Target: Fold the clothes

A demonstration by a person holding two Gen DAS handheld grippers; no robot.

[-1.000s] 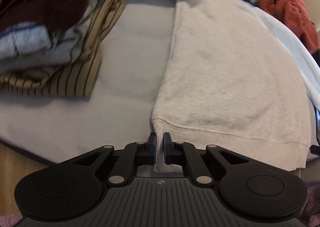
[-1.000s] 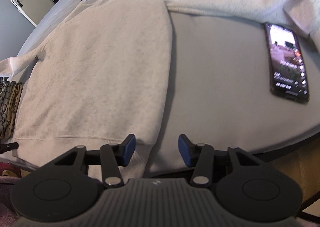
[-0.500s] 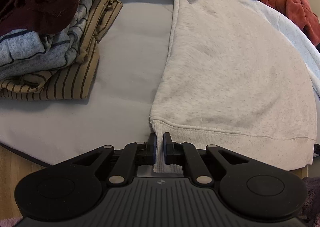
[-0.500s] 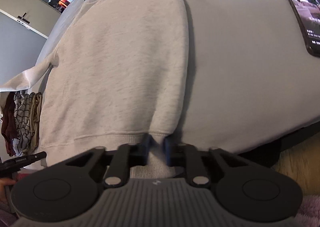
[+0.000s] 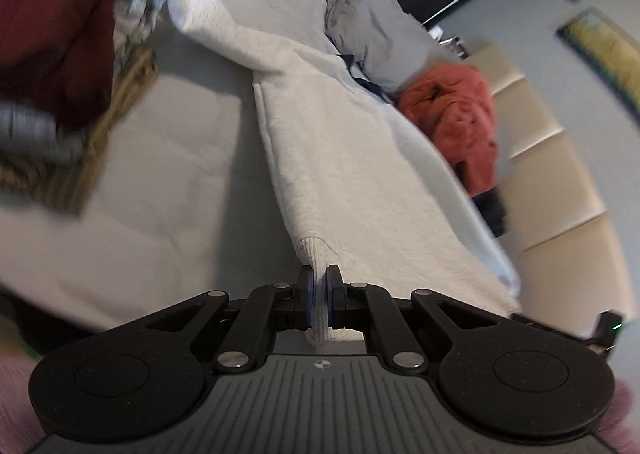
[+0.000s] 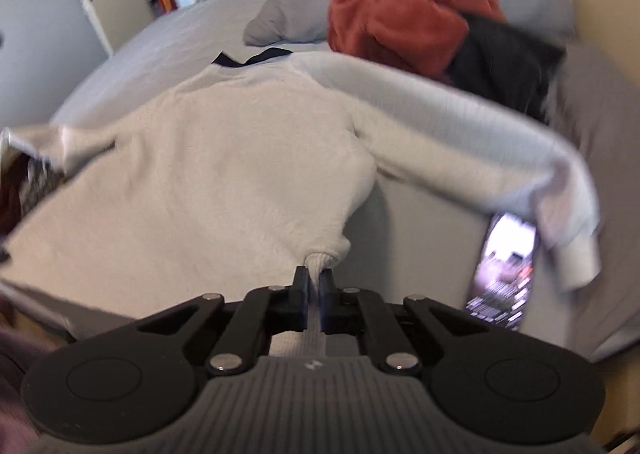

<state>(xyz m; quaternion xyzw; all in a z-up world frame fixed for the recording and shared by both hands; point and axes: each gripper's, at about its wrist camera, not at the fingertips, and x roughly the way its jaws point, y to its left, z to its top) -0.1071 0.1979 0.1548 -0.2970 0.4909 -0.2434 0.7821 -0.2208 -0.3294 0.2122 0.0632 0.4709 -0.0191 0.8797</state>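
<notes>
The right tool (image 6: 314,288) had just pressed together on the ribbed hem corner of the cream sweatshirt (image 6: 224,190), matching the left tool (image 5: 318,286), already pinching the opposite corner. Both had risen, so the hem lifted off the bed (image 5: 160,158) while the body stayed spread, probably ready for folding towards the collar.

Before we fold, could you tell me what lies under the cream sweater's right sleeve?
A phone, screen lit, pokes out from beneath the cream sweater sleeve; its top edge is covered.
</notes>
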